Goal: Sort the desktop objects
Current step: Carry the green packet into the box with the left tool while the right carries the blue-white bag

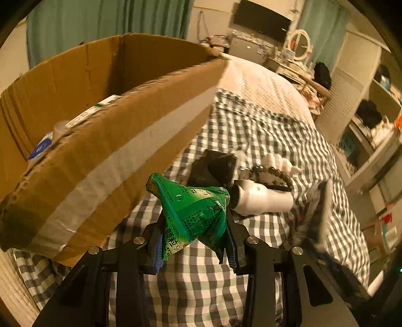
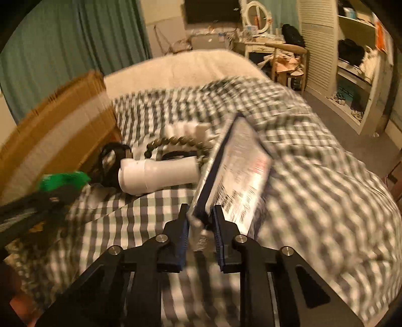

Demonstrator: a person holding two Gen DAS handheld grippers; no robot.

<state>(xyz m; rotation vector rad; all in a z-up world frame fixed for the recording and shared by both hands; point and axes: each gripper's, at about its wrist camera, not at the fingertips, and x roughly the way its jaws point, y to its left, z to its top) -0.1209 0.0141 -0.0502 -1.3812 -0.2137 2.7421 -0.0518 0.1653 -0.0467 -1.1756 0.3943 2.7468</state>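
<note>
My left gripper (image 1: 194,235) is shut on a crumpled green packet (image 1: 193,211), held above the checked bedcover just right of a cardboard box (image 1: 105,140). The green packet (image 2: 64,181) also shows blurred at the left of the right wrist view, beside the box (image 2: 55,135). My right gripper (image 2: 201,226) is shut on a flat silver package with a dark edge (image 2: 238,176), lifted and tilted. On the bed between them lie a white bottle (image 1: 261,198) (image 2: 158,174), a bead bracelet (image 1: 273,172) (image 2: 176,142) and a black object (image 1: 216,168) (image 2: 110,158).
The box holds a few cartons (image 1: 83,118). A row of small white vials (image 2: 186,129) lies behind the bracelet. The checked bedcover (image 2: 314,188) spreads to the right. Shelves (image 2: 351,63) and a dresser with a round mirror (image 2: 258,18) stand beyond the bed.
</note>
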